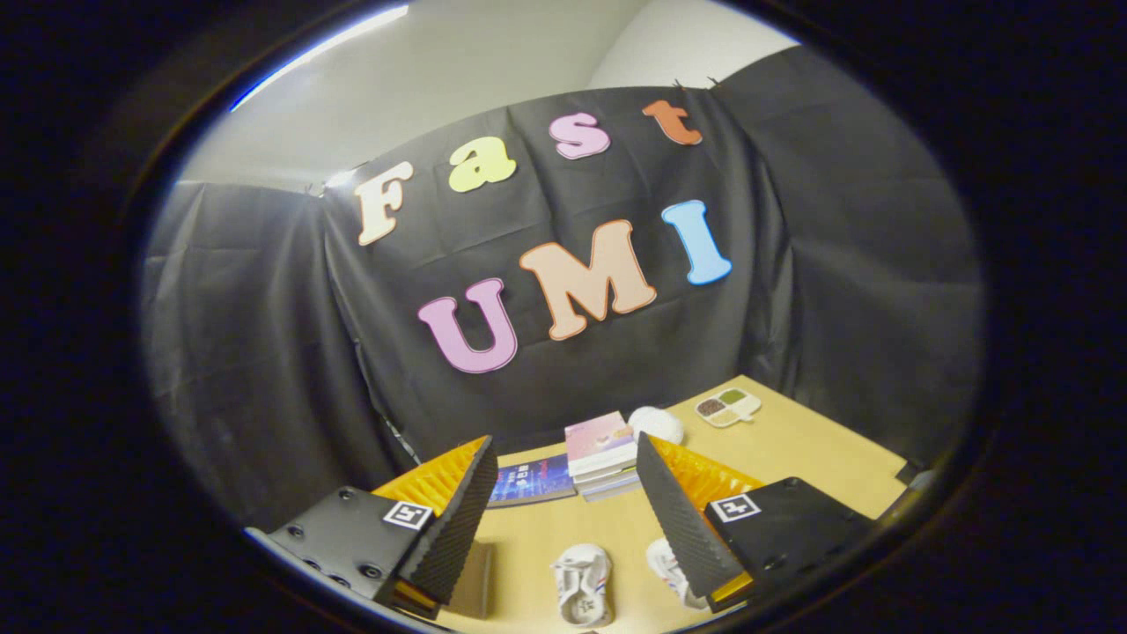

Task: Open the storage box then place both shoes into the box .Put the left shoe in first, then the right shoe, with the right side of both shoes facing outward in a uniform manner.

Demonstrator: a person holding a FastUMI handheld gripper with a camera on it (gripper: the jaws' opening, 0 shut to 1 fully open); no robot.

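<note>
Gripper fingers spread wide, holding nothing, high over the wooden table. Two white shoes low in frame: one between the fingers, the other partly behind the right finger. Storage box not identifiable. Book stack beyond. Find and open the box before touching the shoes.

No text is legible on the books or claw tags

Black cloth wall behind a tan wooden table; pale ceiling above.
</note>
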